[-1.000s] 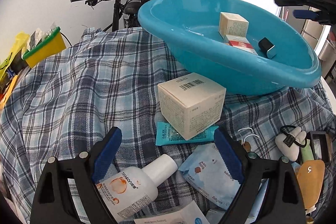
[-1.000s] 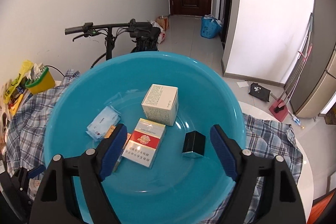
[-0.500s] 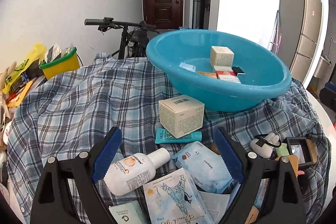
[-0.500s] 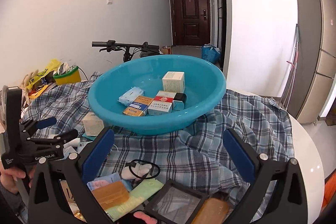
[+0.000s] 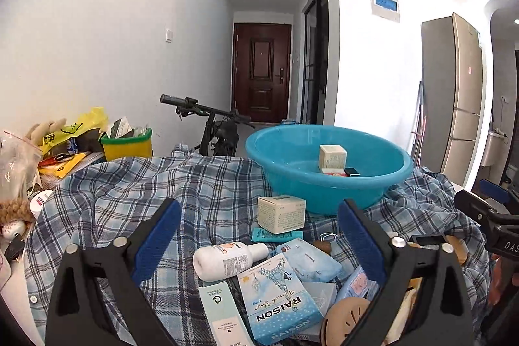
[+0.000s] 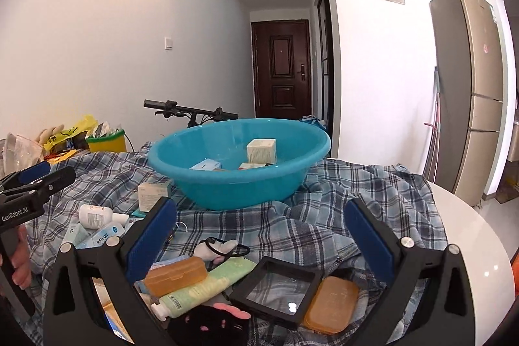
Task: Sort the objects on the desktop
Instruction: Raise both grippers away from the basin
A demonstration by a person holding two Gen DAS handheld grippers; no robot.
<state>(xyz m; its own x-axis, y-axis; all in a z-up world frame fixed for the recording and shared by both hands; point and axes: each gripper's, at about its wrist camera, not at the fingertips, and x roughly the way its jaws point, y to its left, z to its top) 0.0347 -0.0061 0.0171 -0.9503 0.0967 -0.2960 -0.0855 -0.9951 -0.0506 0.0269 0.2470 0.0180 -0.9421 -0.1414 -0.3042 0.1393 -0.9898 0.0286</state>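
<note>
The left gripper [image 5: 259, 234] is standing with its jaws spread wide, having just been opening, and nothing is pressing against the blue pads — the white lotion bottle [image 5: 227, 258], the RAISON box [image 5: 279, 300] and the pale blue sachet [image 5: 308, 258] are lying on the plaid cloth [image 5: 129, 193] between and below them. The right gripper [image 6: 259, 234] is likewise gaping, jaws just having been opening, empty. Beneath it are lying an amber case [image 6: 176, 276], a green tube [image 6: 207, 287] and a black-framed display box [image 6: 277, 287]. The blue basin [image 6: 240, 184] is sitting farther back on the cloth (a beige carton [image 6: 261, 150] and flat packets are resting inside). A second beige carton [image 5: 280, 213] is standing just in front of the basin.
</note>
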